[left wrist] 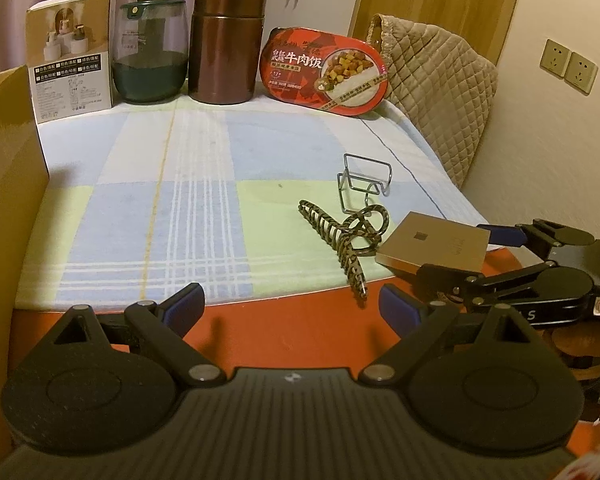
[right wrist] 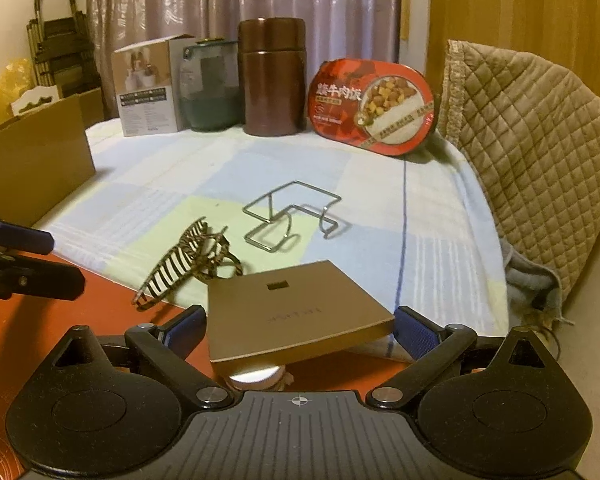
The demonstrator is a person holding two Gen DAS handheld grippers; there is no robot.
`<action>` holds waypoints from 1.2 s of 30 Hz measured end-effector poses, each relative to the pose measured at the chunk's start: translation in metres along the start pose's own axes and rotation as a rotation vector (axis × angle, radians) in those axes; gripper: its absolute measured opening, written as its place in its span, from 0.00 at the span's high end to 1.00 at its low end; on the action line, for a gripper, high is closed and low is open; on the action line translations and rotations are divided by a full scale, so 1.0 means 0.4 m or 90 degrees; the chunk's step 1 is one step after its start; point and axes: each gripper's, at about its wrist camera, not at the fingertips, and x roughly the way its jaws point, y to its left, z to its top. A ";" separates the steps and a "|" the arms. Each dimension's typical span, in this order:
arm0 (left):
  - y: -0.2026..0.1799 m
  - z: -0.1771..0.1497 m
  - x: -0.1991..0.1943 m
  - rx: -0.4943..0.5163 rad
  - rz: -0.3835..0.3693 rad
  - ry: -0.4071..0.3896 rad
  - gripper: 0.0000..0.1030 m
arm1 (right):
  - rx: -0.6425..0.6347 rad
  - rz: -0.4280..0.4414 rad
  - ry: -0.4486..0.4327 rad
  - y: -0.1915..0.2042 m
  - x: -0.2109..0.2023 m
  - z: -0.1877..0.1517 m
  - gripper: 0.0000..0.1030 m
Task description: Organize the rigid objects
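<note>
A flat gold box [right wrist: 296, 312] sits between the fingers of my right gripper [right wrist: 300, 330], tilted with its near edge raised off the table; both pads touch its sides. It also shows in the left wrist view [left wrist: 436, 246], held by the right gripper [left wrist: 460, 254]. A striped hair claw [left wrist: 346, 240] [right wrist: 188, 264] lies on the checked cloth [left wrist: 180, 184] just left of the box. A wire stand [left wrist: 366, 184] [right wrist: 292, 216] lies behind it. My left gripper [left wrist: 290, 310] is open and empty over the red table edge [left wrist: 284, 336].
At the back stand a printed carton [left wrist: 70, 58], a green glass jar [left wrist: 152, 50], a brown canister [left wrist: 226, 42] and a red meal tray [left wrist: 328, 72] propped upright. A cardboard box [left wrist: 8, 168] is at the left. A quilted chair back [left wrist: 432, 92] is at the right.
</note>
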 end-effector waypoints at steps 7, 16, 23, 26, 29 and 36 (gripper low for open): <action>0.004 -0.001 0.007 -0.005 -0.004 0.004 0.11 | -0.023 0.008 0.005 0.022 -0.005 0.004 0.12; -0.001 0.011 0.034 0.003 -0.021 0.007 0.20 | 0.004 0.008 -0.010 0.039 -0.036 0.015 0.15; -0.034 0.011 0.078 0.035 -0.044 0.011 0.54 | 0.060 0.001 -0.035 0.016 -0.060 0.027 0.15; -0.053 0.010 0.095 0.046 -0.055 0.006 0.65 | 0.091 -0.010 -0.040 -0.001 -0.068 0.028 0.15; -0.070 0.015 0.109 0.048 -0.064 0.005 0.83 | 0.114 -0.011 -0.044 -0.013 -0.077 0.028 0.15; -0.072 -0.005 0.074 0.050 -0.027 0.018 0.97 | 0.116 -0.014 -0.046 0.004 -0.098 0.035 0.15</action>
